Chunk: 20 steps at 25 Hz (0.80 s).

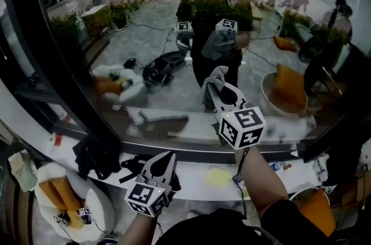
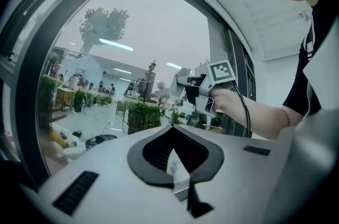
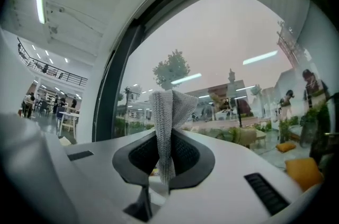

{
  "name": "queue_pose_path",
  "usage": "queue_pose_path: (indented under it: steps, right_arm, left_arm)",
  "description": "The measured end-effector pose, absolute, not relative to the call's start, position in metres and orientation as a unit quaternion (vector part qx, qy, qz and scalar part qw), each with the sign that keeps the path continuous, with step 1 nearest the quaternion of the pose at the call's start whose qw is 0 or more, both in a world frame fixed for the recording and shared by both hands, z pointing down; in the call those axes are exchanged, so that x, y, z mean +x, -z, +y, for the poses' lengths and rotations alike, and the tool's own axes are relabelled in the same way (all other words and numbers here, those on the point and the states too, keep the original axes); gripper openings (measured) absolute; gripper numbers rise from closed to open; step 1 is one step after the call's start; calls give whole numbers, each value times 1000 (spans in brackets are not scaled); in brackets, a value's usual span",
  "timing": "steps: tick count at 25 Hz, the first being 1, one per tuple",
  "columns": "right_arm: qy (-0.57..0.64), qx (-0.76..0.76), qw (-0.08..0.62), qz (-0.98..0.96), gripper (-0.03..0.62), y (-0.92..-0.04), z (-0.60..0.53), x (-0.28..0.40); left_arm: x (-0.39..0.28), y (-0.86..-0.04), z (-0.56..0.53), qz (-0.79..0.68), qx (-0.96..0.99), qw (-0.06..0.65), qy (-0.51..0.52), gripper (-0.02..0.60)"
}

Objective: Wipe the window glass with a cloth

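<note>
The right gripper [image 1: 220, 87] pinches a grey knitted cloth [image 3: 168, 112] tight, held up near the window glass [image 1: 139, 35]; contact is unclear. The left gripper [image 1: 164, 160] hangs low on the near side, jaws together on nothing. No wiped patch shows, so most wiping likely remains.

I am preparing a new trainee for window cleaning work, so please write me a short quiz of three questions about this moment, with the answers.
1. True or false: the left gripper holds the grey knitted cloth.
2. In the head view, where is the left gripper compared with the right gripper? A) higher up, B) lower, nearer the person, C) at the same height.
3. Fill in: the right gripper's jaws are shut on the ____.

Key:
1. False. Its jaws are together with nothing between them.
2. B.
3. Grey knitted cloth, held up before the large window glass.
</note>
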State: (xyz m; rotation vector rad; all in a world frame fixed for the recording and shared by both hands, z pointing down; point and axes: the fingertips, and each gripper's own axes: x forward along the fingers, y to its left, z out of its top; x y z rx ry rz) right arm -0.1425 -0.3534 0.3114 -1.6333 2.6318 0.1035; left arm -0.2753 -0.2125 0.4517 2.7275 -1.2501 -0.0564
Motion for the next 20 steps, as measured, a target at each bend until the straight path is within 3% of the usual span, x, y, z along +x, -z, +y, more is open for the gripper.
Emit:
queue_pose_path:
  steps: [16, 20]
  right_arm:
    - [43, -646, -34, 761, 52, -430, -129, 70]
    - [60, -658, -48, 749, 52, -441, -62, 101]
  left_arm:
    - [-70, -486, -96, -250, 956, 153, -8, 6]
    - [-28, -489, -48, -215, 966, 138, -24, 6]
